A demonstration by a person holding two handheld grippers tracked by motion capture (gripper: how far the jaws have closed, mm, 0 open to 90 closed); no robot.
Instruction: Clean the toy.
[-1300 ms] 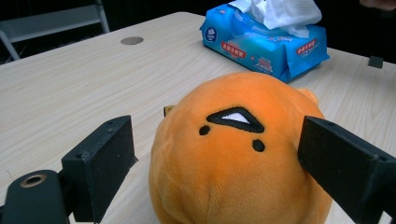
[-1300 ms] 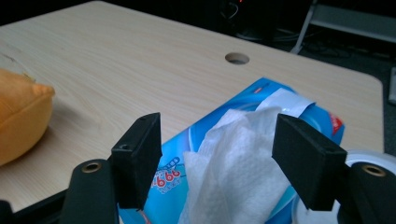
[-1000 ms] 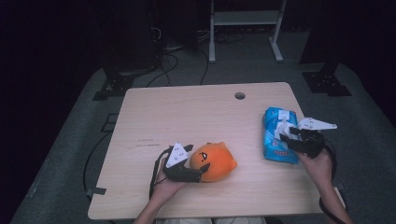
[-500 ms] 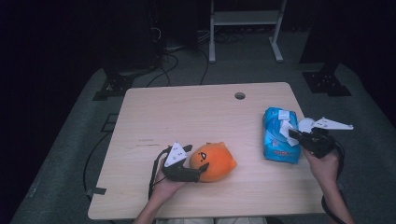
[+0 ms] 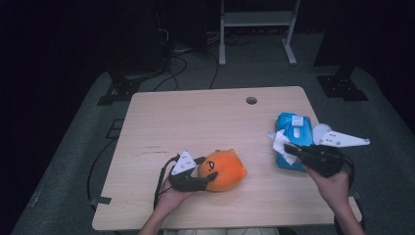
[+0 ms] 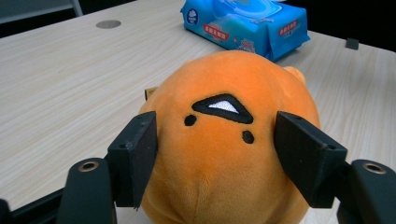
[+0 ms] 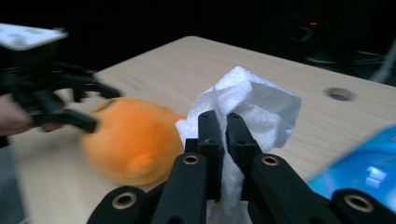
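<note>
Left gripper point(image 5: 199, 172) bracing round orange plush toy with stitched face point(image 5: 223, 169) near table's front edge, jaws spread wide, pressing its flanks, likely steadying it for wiping. Right gripper point(image 7: 222, 122) pinching crumpled white wet wipe point(image 7: 252, 100), jaws nearly closed on it, holding it above light wooden table point(image 5: 195, 122) just beside blue soft wipes packet point(image 5: 295, 139) (packet lying flat at right edge), wipe aiming toward toy.

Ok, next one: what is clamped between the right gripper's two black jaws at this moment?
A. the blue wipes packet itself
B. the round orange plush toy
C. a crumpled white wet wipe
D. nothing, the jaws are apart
C: in the right gripper view the right gripper has its jaws pressed together on a crumpled white wet wipe, while the round orange plush toy sits between the left gripper's jaws.
</note>
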